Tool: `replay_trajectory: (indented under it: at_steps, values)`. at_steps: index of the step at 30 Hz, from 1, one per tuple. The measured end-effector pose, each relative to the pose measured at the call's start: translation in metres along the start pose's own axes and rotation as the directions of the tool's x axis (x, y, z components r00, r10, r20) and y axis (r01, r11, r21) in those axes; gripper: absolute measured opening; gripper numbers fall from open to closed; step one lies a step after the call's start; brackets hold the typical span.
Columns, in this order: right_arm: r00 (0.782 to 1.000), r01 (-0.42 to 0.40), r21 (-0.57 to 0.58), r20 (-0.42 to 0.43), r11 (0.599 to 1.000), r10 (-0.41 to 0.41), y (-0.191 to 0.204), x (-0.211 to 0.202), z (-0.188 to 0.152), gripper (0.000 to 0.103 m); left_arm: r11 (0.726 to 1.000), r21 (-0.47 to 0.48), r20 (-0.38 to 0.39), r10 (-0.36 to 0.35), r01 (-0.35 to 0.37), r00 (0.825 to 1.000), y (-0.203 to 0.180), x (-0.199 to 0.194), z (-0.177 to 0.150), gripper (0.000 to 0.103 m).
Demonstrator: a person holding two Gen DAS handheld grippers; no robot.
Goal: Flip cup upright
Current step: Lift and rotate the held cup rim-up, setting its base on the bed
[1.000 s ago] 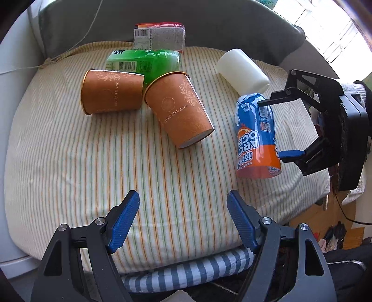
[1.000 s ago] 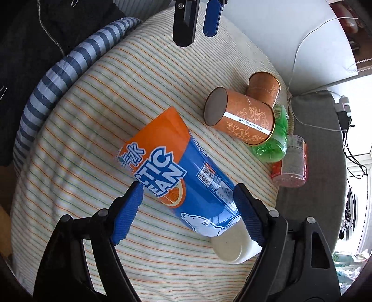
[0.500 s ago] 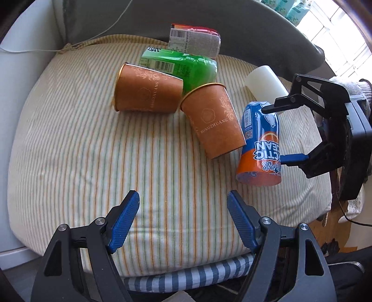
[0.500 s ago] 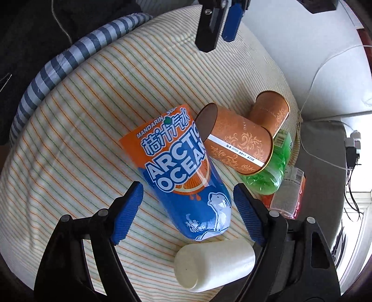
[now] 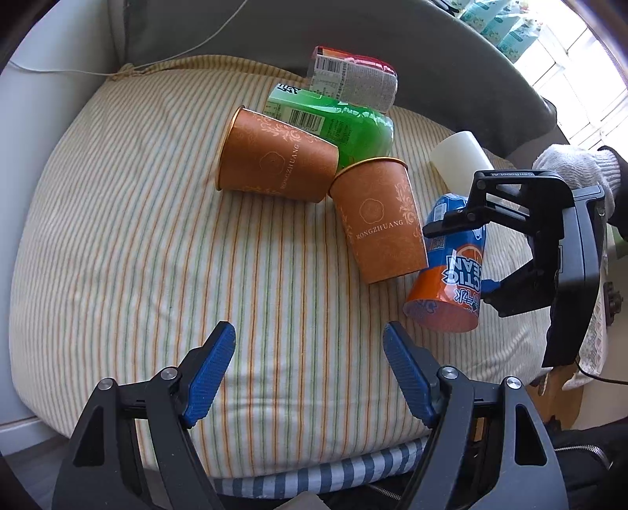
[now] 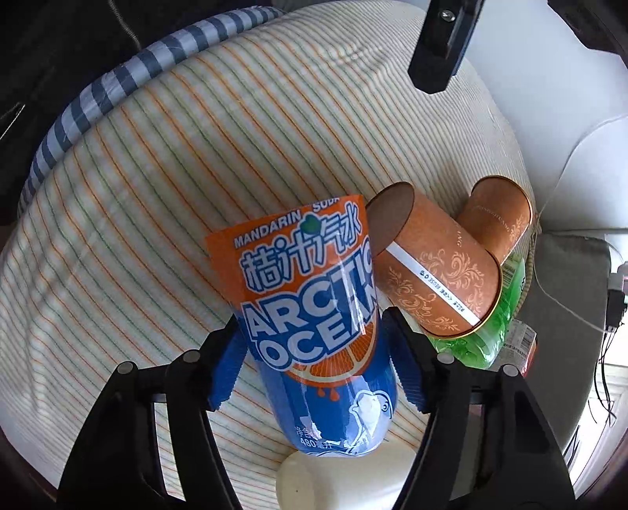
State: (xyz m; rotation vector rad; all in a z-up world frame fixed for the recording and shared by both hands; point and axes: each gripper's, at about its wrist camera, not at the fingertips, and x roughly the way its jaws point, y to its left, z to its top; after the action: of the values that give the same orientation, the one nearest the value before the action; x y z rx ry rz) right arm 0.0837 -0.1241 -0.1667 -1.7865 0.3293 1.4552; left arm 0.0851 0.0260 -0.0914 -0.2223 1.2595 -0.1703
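A blue and orange Arctic Ocean cup [image 6: 314, 325] lies on its side on the striped cushion [image 5: 137, 255]. My right gripper [image 6: 314, 365] is shut on its middle, both blue pads against its sides; it also shows in the left wrist view [image 5: 459, 255] holding the cup [image 5: 447, 294]. Two brown paper cups [image 5: 274, 164] [image 5: 380, 219] lie on their sides beside it. A white cup [image 5: 459, 161] lies behind it. My left gripper [image 5: 310, 372] is open and empty above the cushion's front part.
A green bottle [image 5: 345, 121] and a red-capped bottle [image 5: 353, 78] lie at the back of the cushion. A grey backrest [image 5: 353, 35] stands behind. A blue-striped cushion edge [image 5: 314, 474] runs along the front. A white cable [image 5: 78, 70] lies at the back left.
My right gripper has moved in around the Arctic Ocean cup and closed on it. The left gripper's view has shifted left; it stays open.
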Motion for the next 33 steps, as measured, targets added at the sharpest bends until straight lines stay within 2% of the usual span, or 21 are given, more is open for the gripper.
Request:
replay_trajectory:
  at_steps: [6,9,12,15,18,20,22,24,27,33]
  values:
    - [0.999,0.005,0.187,0.046,0.982,-0.014,0.002,-0.019,0.002,0.069,1.000,0.009,0.013,-0.024,0.024,1.000,0.000,-0.003,-0.001,0.078]
    - [0.995,-0.029,0.380,0.099,0.925,-0.010,-0.007,-0.028,-0.006,0.069,0.999,0.021,0.027,-0.037,0.036,0.999,-0.002,-0.009,-0.005,0.078]
    - [0.982,-0.075,0.588,0.182,0.805,-0.041,-0.021,-0.038,-0.016,0.069,0.998,0.035,0.035,-0.052,0.051,0.998,-0.005,-0.011,-0.007,0.078]
    - [0.961,-0.130,0.754,0.256,0.644,-0.107,-0.030,-0.047,-0.032,0.069,0.997,0.054,0.041,-0.059,0.057,0.997,-0.010,-0.013,-0.009,0.078]
    - [0.940,-0.151,0.854,0.280,0.497,-0.195,-0.030,-0.053,-0.046,0.069,0.995,0.084,0.067,-0.056,0.051,0.996,-0.018,-0.016,-0.011,0.078]
    - [0.932,-0.147,0.896,0.268,0.418,-0.245,-0.028,-0.055,-0.053,0.069,0.993,0.104,0.086,-0.057,0.048,0.995,-0.022,-0.017,-0.013,0.078]
    - [0.925,-0.142,0.924,0.252,0.355,-0.283,-0.029,-0.054,-0.057,0.069,0.992,0.120,0.103,-0.055,0.043,0.993,-0.026,-0.017,-0.013,0.078]
    - [0.923,-0.143,0.945,0.234,0.294,-0.305,-0.029,-0.052,-0.060,0.069,0.991,0.133,0.118,-0.049,0.033,0.992,-0.030,-0.017,-0.014,0.078]
    - [0.919,-0.156,0.971,0.209,0.179,-0.335,-0.021,-0.052,-0.066,0.069,0.987,0.156,0.125,-0.058,0.038,0.990,-0.037,-0.015,-0.016,0.078]
    - [0.912,-0.105,0.994,0.081,-0.040,-0.403,-0.001,-0.053,-0.078,0.069,0.978,0.200,0.127,-0.082,0.055,0.988,-0.051,-0.011,-0.021,0.078]
